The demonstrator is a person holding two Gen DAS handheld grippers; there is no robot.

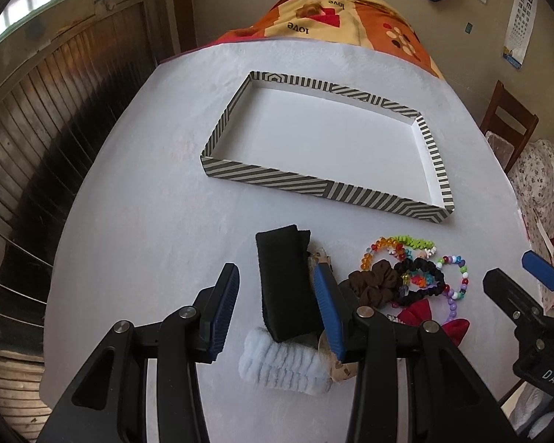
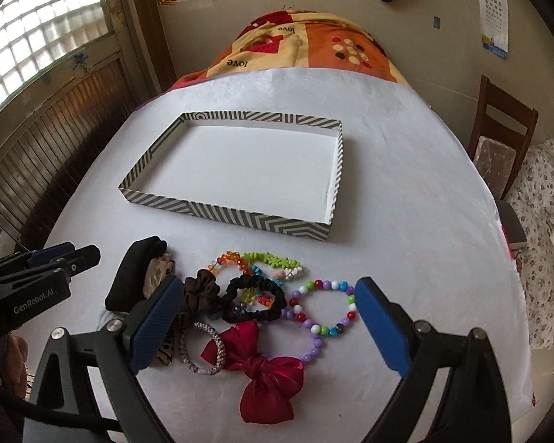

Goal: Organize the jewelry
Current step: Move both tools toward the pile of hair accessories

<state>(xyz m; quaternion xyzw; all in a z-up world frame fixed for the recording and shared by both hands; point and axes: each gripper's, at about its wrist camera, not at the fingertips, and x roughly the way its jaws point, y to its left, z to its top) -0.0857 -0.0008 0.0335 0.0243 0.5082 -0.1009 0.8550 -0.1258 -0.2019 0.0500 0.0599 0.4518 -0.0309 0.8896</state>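
Both grippers spread: left gripper (image 1: 275, 308) straddles black headband (image 1: 282, 284), right gripper (image 2: 267, 326) over red bow (image 2: 266, 365), both near striped tray (image 2: 225, 217).

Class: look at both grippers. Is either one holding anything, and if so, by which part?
Nothing is held. The left gripper stands open around the black fabric band; the right gripper is open above the jewelry.

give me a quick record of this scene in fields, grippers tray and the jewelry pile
left gripper: open, jaws either side of the black headband
right gripper: open, above the pile, holding nothing
tray: striped rim, white floor, nothing in it
pile location: on the white table cover, near side of the tray
beaded bracelet: multicolour, right side of the pile
red bow: nearest the right wrist camera
scrunchies: brown scrunchie, black scrunchie, touching
task state: nothing in the tray yet
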